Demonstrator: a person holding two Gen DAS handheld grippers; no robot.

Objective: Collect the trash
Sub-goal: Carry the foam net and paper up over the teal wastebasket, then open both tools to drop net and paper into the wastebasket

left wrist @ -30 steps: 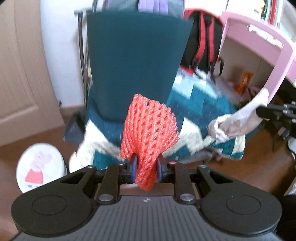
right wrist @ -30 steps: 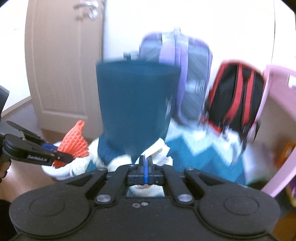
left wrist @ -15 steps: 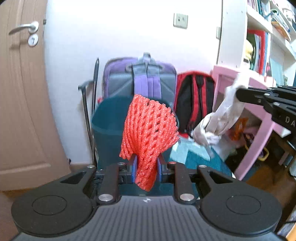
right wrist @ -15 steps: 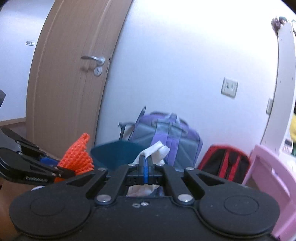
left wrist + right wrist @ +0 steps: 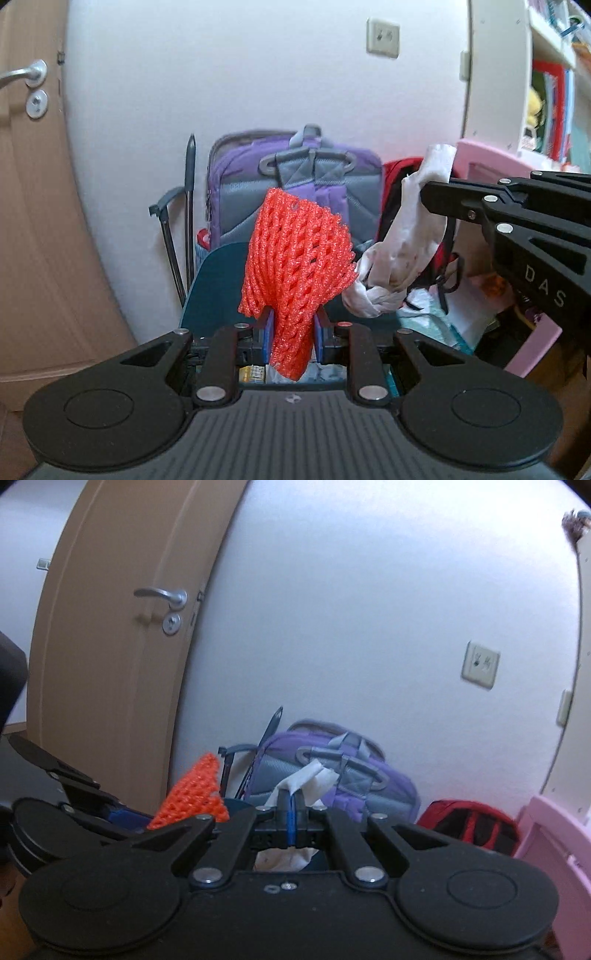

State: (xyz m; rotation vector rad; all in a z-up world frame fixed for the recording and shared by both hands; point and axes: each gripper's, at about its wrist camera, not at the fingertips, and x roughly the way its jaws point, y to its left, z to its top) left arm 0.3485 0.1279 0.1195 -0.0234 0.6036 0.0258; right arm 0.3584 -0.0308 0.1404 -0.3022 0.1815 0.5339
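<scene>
Both grippers (image 5: 293, 336) (image 5: 291, 814) higher now, above the bin's (image 5: 218, 280) rim.

Red foam net (image 5: 295, 266), crumpled white tissue (image 5: 399, 254), matt plastic bin (image 5: 218, 291)

Left gripper (image 5: 293, 332) pinched tight on red foam net (image 5: 295, 266), pointing forward and somewhat down. Right gripper (image 5: 291, 814) jaws fully closed, clamping white crumpled tissue (image 5: 310, 779), aimed near level. Both grippers side by side, right one's fingers (image 5: 480, 206) visible at left camera's right edge, apart.
</scene>
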